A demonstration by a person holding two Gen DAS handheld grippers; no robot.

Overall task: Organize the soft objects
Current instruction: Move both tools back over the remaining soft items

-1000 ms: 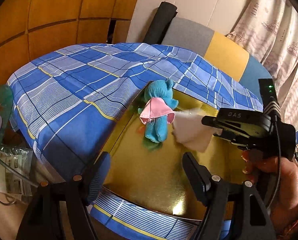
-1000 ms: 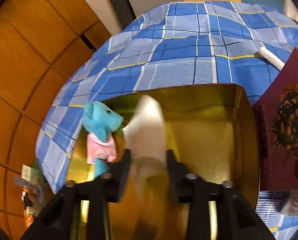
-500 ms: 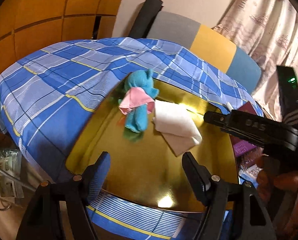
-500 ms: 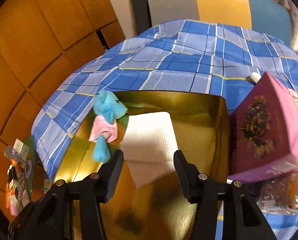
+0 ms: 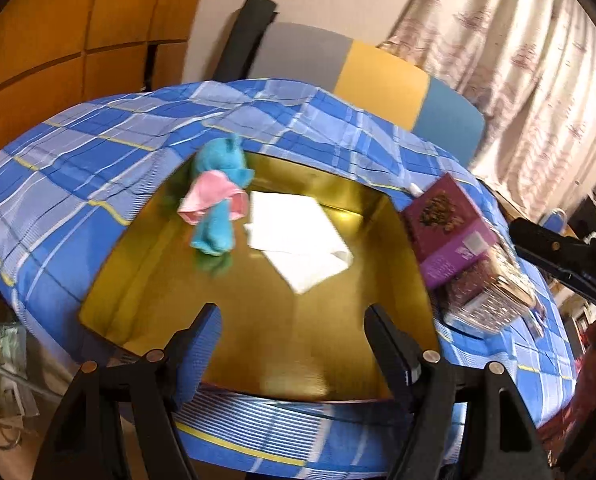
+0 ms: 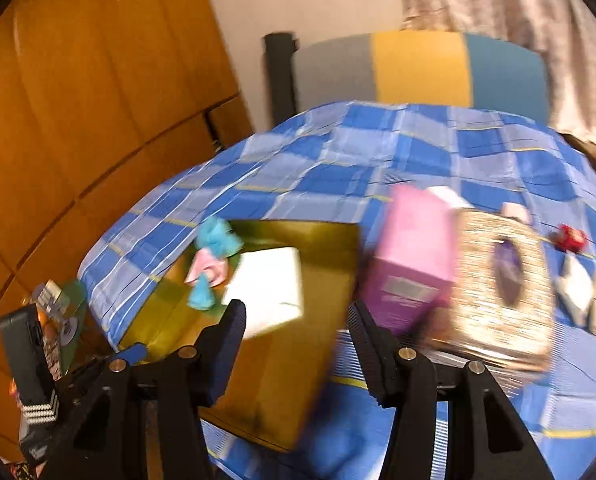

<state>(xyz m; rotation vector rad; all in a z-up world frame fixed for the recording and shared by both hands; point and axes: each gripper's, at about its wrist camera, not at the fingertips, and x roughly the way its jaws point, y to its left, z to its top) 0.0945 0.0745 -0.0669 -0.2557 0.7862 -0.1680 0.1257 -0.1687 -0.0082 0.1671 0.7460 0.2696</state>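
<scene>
My right tool [image 6: 296,336] hangs with its jaws apart and nothing between them; a second ago it was closed on the folded white cloth [image 5: 298,236], and now it has let go and pulled back and up, so the shallow gold metal tray [image 5: 258,344] sits farther below it. The cloth lies flat on the tray floor, near the far wall, a loose corner spilling toward the right. Just beside it on the left lies the small turquoise plush animal in a pink skirt [image 5: 216,204], head toward the tray's far rim; its arm seems to touch the cloth's edge, though the blur makes that hard to judge. It keeps the spot it had a second ago.

My left tool [image 5: 292,340] is also open and empty, hovering over the near rim of the tray. It has swung to the right since the earlier frame, so the purple printed carton [image 5: 448,232] resting against the tray's right rim now shows, with a glittery box [image 5: 494,296] under it. The tray rests on the bench covered by a blue plaid cloth [image 5: 78,184].
</scene>
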